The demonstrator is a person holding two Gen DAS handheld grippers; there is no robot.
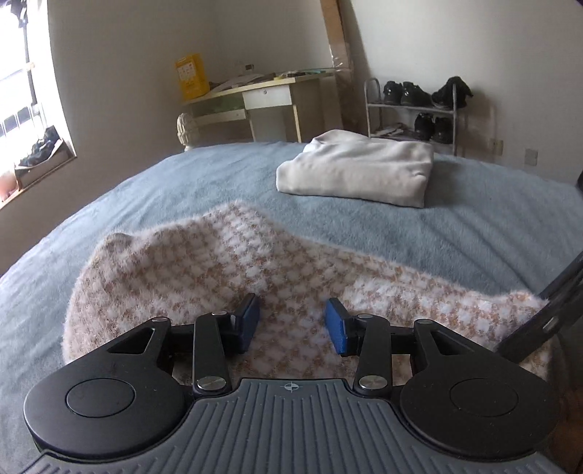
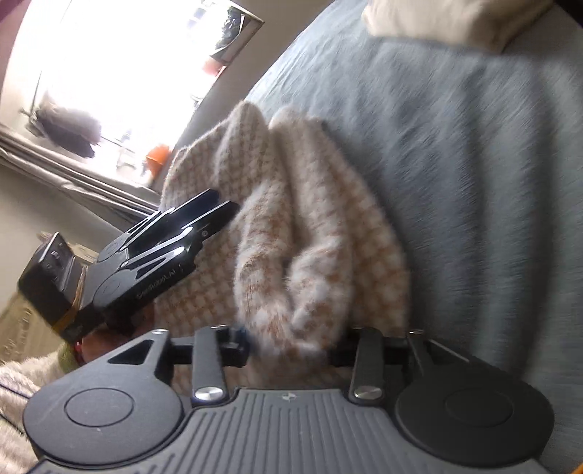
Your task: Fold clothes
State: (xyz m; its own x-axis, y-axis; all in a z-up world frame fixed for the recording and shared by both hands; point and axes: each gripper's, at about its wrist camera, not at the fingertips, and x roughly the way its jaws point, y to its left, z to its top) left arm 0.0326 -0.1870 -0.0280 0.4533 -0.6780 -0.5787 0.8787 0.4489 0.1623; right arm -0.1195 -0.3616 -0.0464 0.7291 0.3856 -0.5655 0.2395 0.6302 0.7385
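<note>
A fuzzy pink-and-tan checked garment (image 1: 226, 269) lies rumpled on the blue bed cover (image 1: 437, 233). My left gripper (image 1: 293, 322) is open just above it, with cloth between the blue pads (image 1: 337, 328) but not pinched. In the right wrist view the same garment (image 2: 298, 226) is bunched into folds, and a thick fold fills my right gripper (image 2: 291, 346), whose jaws stand wide around it. The left gripper (image 2: 156, 248) shows there at the garment's left side. The right gripper's arm (image 1: 546, 310) shows at the left wrist view's right edge.
A folded cream garment (image 1: 359, 171) lies further back on the bed; its corner also shows in the right wrist view (image 2: 455, 18). Beyond the bed stand a desk (image 1: 255, 102), a shoe rack (image 1: 415, 109) and a window (image 1: 22, 91).
</note>
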